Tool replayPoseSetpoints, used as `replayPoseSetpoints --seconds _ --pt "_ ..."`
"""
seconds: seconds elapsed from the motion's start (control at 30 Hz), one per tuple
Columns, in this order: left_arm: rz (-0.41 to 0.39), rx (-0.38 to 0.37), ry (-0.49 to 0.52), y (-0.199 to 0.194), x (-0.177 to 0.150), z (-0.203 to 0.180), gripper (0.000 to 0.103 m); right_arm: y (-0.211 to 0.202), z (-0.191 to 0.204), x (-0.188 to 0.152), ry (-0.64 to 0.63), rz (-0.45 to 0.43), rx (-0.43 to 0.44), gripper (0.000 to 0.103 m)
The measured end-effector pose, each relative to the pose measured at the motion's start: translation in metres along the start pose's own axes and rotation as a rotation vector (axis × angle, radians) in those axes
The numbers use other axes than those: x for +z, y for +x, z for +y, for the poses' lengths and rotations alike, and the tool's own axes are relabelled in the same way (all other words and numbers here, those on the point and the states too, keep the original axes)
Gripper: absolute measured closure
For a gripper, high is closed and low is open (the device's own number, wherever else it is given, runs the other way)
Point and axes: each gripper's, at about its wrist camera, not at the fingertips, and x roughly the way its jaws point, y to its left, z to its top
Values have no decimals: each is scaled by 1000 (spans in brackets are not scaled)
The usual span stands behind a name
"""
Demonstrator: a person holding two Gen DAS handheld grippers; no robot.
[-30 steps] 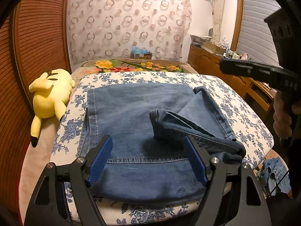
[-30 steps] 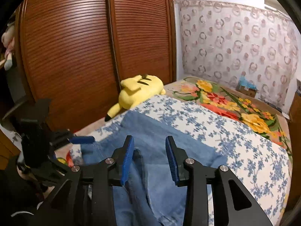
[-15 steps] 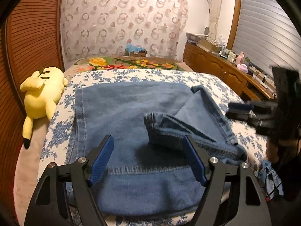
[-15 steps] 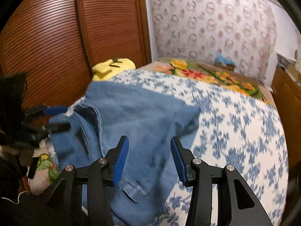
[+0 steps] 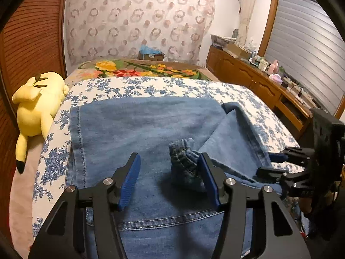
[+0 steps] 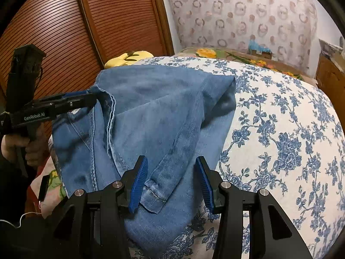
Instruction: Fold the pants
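Blue jeans (image 5: 140,125) lie spread on the bed, one leg folded back over the other. My left gripper (image 5: 169,155) hovers low over them, its jaws closing. A bunched denim fold (image 5: 185,164) stands between them against the right pad, while the left pad is clear of it. In the right wrist view the left gripper (image 6: 92,97) reaches the jeans' (image 6: 161,108) near edge from the left. My right gripper (image 6: 170,159) is open above the leg hem (image 6: 154,194) at the bed's edge. It also shows in the left wrist view as the right gripper (image 5: 267,164).
A yellow plush toy (image 5: 36,103) lies at the bed's left side by the wooden slatted wardrobe (image 6: 64,32). A blue-flowered bedspread (image 5: 151,88) covers the bed. A wooden sideboard (image 5: 248,75) with small items runs along the right wall. A person's hand (image 6: 19,149) holds the left gripper.
The left gripper moved forward over the jeans and its jaws narrowed around the bunched fold. The right gripper came down and rolled to the leg hem, jaws a little wider.
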Motion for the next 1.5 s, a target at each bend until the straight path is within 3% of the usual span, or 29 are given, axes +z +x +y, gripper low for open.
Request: replayPoseSetpoints --seconds 0.17,0.3,0.4,0.47,0.6,0.67,0.9,1.03,1.23,1.5 --pt "-20 -35 -24 -8 2 2 46 4 -3 0 -1 -3 6 58" --pt "-10 -19 -19 -2 6 2 46 8 -6 -7 0 0 13 68" --pt "22 -6 -7 10 7 2 48 7 -5 -6 -5 -11 19 85" --pt "45 -28 -16 15 5 2 66 4 -5 -5 -9 -27 32 91" --pt "41 -48 -6 10 1 -5 85 -8 -9 2 -11 -70 51 97" --pt "17 -55 2 -1 0 -11 91 -18 -11 12 -20 -104 61 98" --pt "-148 -101 -7 -72 9 -26 91 -60 -9 71 -91 -235 63 99" --pt "-202 -102 -23 -101 9 -23 91 -69 -4 107 -105 -286 100 99" --pt "-199 -58 -50 -117 -6 -5 91 -41 14 135 -119 -269 173 99" --pt "-106 -15 -107 -92 -39 24 91 46 24 168 -137 -150 232 100"
